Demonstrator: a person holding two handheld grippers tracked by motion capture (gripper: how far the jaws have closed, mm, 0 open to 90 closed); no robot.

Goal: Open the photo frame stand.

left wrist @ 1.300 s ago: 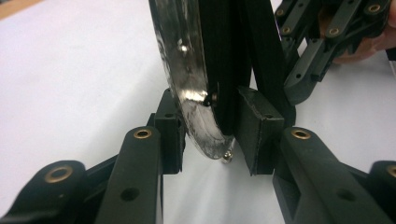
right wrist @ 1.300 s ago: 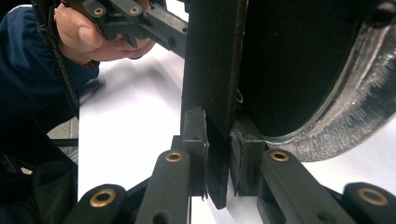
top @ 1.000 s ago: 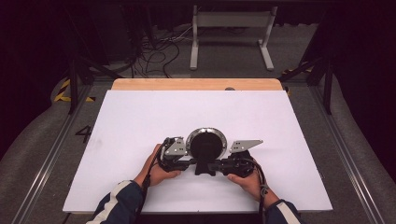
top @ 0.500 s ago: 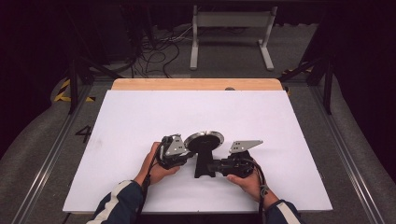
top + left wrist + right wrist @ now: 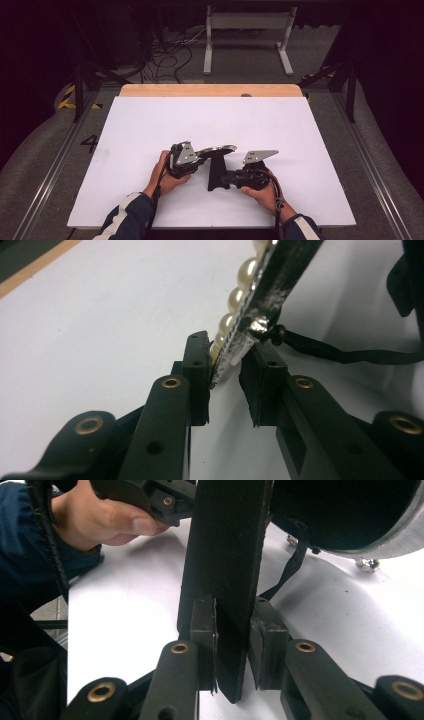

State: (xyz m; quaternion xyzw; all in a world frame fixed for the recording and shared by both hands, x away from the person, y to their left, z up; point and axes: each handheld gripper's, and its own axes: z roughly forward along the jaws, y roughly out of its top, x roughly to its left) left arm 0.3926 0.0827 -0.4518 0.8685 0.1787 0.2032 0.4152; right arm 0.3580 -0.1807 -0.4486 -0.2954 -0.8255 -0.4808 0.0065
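Surface: white sheet [image 5: 150,130] covers the table; a strip of bare wooden edge [image 5: 210,90] shows along the far side. A small dark spot sits at that far edge, right of middle.
Object: round mirror [image 5: 216,149] with a pearl-beaded rim, on a flat black stand [image 5: 217,172]; it is near the table's front edge, about the middle of its width. The disc is tilted nearly flat, face up.
Cord: thin black cord [image 5: 340,352] trails from the mirror's rim over the sheet.
Left gripper: left gripper [image 5: 192,159], its jaws clamped on the mirror's rim; in the left gripper view the pearls [image 5: 239,295] run just beside one pad and the silver edge sits between both pads. The jaws have just been closing onto that rim.
Right gripper: right gripper [image 5: 227,179], lying low over the sheet, jaws clamped on the black stand; the right gripper view shows both pads pressed on the slab's two faces.
Hands: left hand [image 5: 167,175] and right hand [image 5: 260,192] each hold a gripper body, sleeves dark with a white stripe.
Room: dim; grey carpet-like floor, a white metal frame [image 5: 247,35] standing beyond the table, loose cables [image 5: 165,57] on the floor left of it, yellow-black tape [image 5: 70,97] at the left, a painted "4" [image 5: 90,144] beside the table's left edge.
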